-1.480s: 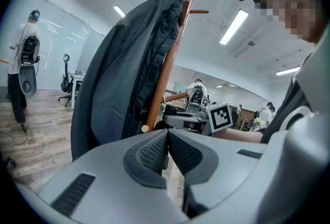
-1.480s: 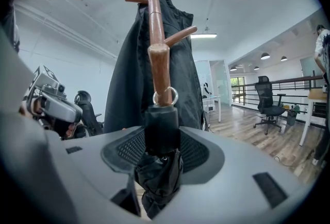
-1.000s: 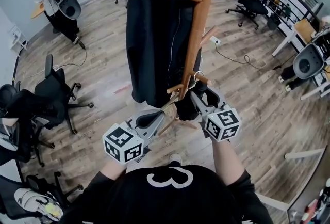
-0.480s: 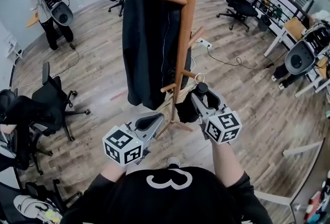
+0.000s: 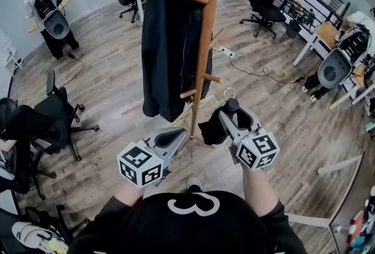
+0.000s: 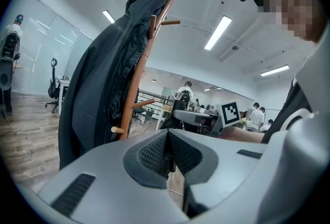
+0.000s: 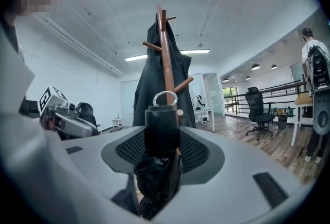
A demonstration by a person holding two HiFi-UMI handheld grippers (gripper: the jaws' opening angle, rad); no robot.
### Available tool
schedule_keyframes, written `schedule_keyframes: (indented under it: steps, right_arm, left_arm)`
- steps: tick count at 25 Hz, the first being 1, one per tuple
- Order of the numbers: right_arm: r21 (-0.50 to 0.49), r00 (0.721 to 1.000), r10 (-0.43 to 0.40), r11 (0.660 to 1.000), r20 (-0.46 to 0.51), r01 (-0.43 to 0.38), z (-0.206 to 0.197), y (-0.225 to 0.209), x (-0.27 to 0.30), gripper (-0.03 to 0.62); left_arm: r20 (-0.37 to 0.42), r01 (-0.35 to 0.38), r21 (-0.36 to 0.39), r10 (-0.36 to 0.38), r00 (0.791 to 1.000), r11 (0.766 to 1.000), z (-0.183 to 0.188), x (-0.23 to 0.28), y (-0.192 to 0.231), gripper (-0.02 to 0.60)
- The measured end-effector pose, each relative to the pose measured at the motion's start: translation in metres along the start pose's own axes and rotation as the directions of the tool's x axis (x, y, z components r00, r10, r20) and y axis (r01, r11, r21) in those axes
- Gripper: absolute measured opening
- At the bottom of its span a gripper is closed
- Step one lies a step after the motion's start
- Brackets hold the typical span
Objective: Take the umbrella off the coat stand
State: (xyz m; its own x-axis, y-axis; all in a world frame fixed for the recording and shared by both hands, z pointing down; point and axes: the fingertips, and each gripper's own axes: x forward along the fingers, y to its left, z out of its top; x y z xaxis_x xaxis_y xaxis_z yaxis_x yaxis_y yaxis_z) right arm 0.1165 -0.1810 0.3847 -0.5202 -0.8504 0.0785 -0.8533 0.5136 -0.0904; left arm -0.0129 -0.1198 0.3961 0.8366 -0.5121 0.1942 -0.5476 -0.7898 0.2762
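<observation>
The one black folded umbrella [image 7: 160,158] sat clamped between the jaws of the right gripper [image 5: 229,117], seemingly clear of the single wooden coat stand [image 5: 204,54] just ahead. Lift-off looked nearly done; next, draw it away. The left gripper [image 5: 179,137] hung alongside, closed on nothing. One dark coat [image 5: 167,36] hung beyond.

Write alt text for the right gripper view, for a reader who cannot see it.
The right tool is shut on the handle of a folded black umbrella, whose metal ring stands up above the jaws. Behind it rises a wooden coat stand with a dark coat hung on it, in a bright office.
</observation>
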Motion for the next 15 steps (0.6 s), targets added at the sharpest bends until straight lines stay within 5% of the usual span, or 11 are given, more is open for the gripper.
schedule_keyframes:
  steps: [15]
  right_arm:
    - [0.045,0.996,0.087,0.995,0.025,-0.088,0.001,0.107,-0.088,0.207]
  left_arm:
    - [-0.018,0.04,0.04,-0.04,0.999,0.998,-0.02,-0.063,-0.061,0.017]
